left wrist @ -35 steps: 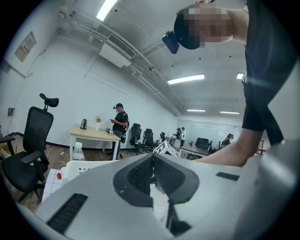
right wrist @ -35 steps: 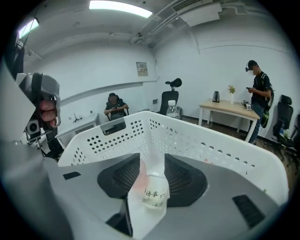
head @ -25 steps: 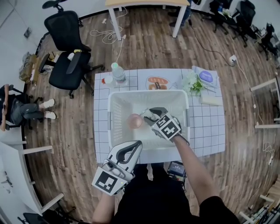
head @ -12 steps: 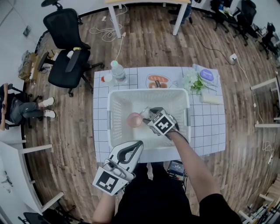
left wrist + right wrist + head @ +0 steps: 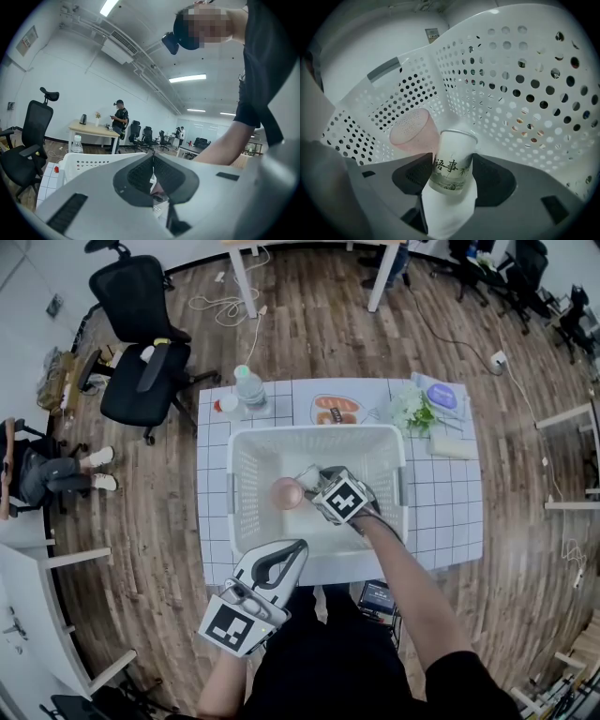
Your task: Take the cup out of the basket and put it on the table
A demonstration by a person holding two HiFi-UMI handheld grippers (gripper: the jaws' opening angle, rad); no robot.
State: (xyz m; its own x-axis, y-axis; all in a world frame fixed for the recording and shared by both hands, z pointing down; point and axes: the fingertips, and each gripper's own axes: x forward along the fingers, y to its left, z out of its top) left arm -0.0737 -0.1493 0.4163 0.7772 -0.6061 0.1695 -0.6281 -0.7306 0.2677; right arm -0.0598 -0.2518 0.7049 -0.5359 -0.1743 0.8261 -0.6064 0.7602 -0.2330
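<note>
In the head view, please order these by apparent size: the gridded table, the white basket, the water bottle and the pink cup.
1. gridded table
2. white basket
3. water bottle and pink cup: they look alike, so they are left unranked

Both mine, same build: left gripper (image 5: 292, 551) and right gripper (image 5: 307, 480) have pale grey moulded shells tapering to the jaws, with black dimpled pads (image 5: 499, 180) set inside. Each has a marker cube (image 5: 339, 500), white with black square patterns. I'm wearing a black top (image 5: 319, 667), short sleeve (image 5: 457, 679).
</note>
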